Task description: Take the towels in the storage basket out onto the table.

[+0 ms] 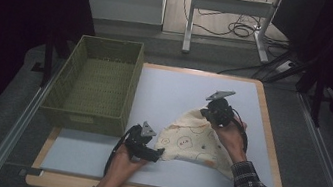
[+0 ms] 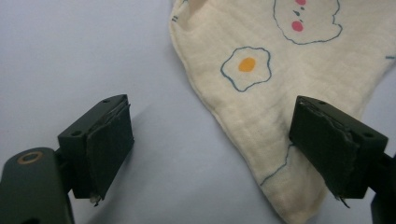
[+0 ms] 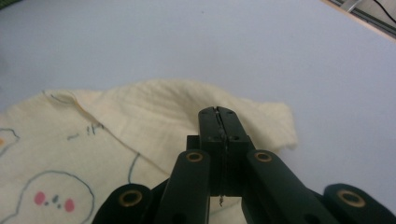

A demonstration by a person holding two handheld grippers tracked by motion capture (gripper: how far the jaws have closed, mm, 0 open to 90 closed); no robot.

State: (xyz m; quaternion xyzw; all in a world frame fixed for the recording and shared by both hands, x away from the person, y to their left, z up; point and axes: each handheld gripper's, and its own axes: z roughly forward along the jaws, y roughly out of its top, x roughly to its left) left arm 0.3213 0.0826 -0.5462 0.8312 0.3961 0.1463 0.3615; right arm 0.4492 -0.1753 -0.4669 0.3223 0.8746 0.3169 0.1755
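Mostly cream cloth [image 1: 197,141] (egg prints)

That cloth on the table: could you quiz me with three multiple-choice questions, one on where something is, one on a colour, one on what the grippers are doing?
1. Where is the basket relative to the cloth?
A. left of it
B. right of it
C. on top of it

2. What colour is the middle of the fried-egg print?
A. green
B. orange
C. purple

3. How do the left gripper's jaws stand?
A. shut on the cloth
B. shut on the basket
C. open

Answers:
1. A, the high view shows the basket at the table's left.
2. B, the yolk is orange inside a blue outline.
3. C, a wide gap shows between its pads.
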